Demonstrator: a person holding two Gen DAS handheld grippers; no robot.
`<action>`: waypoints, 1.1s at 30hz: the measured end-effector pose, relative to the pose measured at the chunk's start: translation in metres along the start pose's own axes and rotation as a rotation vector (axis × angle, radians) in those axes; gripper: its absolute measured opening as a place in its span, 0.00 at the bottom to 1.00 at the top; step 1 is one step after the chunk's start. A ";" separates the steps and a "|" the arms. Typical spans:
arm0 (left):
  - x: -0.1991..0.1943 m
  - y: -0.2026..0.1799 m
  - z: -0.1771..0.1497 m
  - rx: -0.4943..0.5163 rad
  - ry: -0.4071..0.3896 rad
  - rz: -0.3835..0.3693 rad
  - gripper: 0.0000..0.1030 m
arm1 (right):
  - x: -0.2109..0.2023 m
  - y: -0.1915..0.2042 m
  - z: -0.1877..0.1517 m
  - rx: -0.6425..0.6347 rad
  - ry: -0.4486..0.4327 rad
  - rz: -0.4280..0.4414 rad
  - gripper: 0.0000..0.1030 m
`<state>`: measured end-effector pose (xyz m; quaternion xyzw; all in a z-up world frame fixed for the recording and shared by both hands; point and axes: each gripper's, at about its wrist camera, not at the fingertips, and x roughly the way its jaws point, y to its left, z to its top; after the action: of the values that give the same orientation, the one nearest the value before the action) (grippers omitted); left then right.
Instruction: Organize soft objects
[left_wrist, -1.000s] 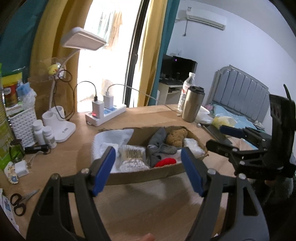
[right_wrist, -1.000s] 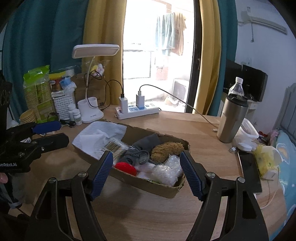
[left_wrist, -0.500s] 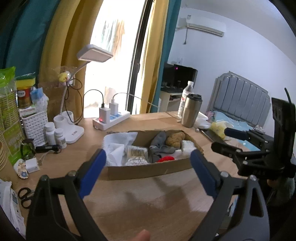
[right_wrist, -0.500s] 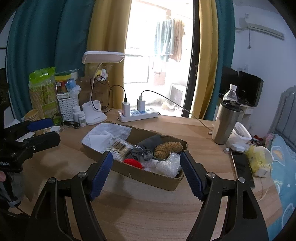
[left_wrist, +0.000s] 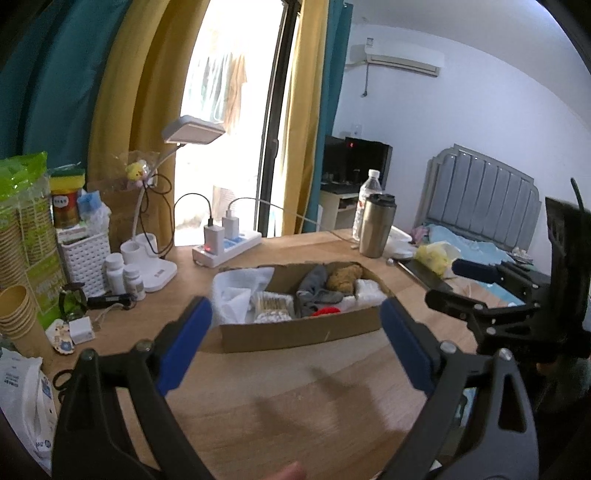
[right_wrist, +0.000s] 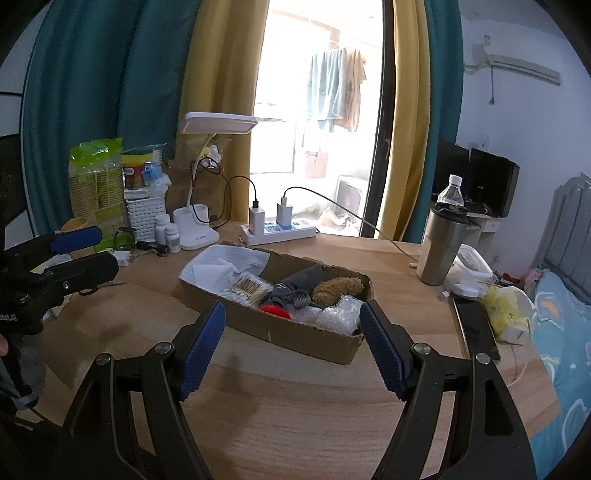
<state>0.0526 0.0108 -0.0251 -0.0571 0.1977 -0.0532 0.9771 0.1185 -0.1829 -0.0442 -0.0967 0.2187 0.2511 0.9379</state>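
Jaws of both grippers spread wide, nothing between them: left gripper (left_wrist: 295, 325) and right gripper (right_wrist: 291, 325) held above bare desk (right_wrist: 295, 413) on the near side of the cardboard box (right_wrist: 273, 328), well apart from it.

Inside the box, soft things packed close: white cloth (right_wrist: 225, 264) at the end nearest the power strip (right_wrist: 277, 232), then cotton swabs (right_wrist: 245, 288), grey sock (right_wrist: 295, 286), brown plush (right_wrist: 338, 288), red piece (right_wrist: 275, 312) and bubble wrap (right_wrist: 338, 314) at the opposite end.

Likely trouble from here (a judgement only): pieces touching and overlapping, so a reach for the sock could drag the red piece or the plush along; a low approach could catch the box's near wall and slide the light box across the desk; a wide sweep beyond the box's bubble-wrap end could knock the steel tumbler (right_wrist: 441, 247), upright and tall.

Right wrist view: bubble wrap and sock pattern plain, scissors tips beside the left gripper's body. Left wrist view: scissors (left_wrist: 62, 378) whole, paper cups (left_wrist: 16, 314), a plastic bag (left_wrist: 26, 402) on the side of the box away from the tumbler, and the box's near wall hiding much of the red piece and the bubble wrap.
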 end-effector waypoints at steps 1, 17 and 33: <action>-0.002 -0.001 0.000 0.003 0.000 0.001 0.91 | -0.002 0.000 -0.001 0.001 -0.002 -0.001 0.76; -0.028 -0.017 0.000 0.034 -0.062 0.029 0.91 | -0.034 -0.006 -0.012 0.027 -0.058 -0.039 0.78; -0.045 -0.014 0.002 0.060 -0.152 0.119 0.92 | -0.046 0.012 -0.011 0.021 -0.118 -0.055 0.78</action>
<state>0.0110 0.0030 -0.0044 -0.0199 0.1246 0.0035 0.9920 0.0727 -0.1950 -0.0339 -0.0782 0.1630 0.2283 0.9567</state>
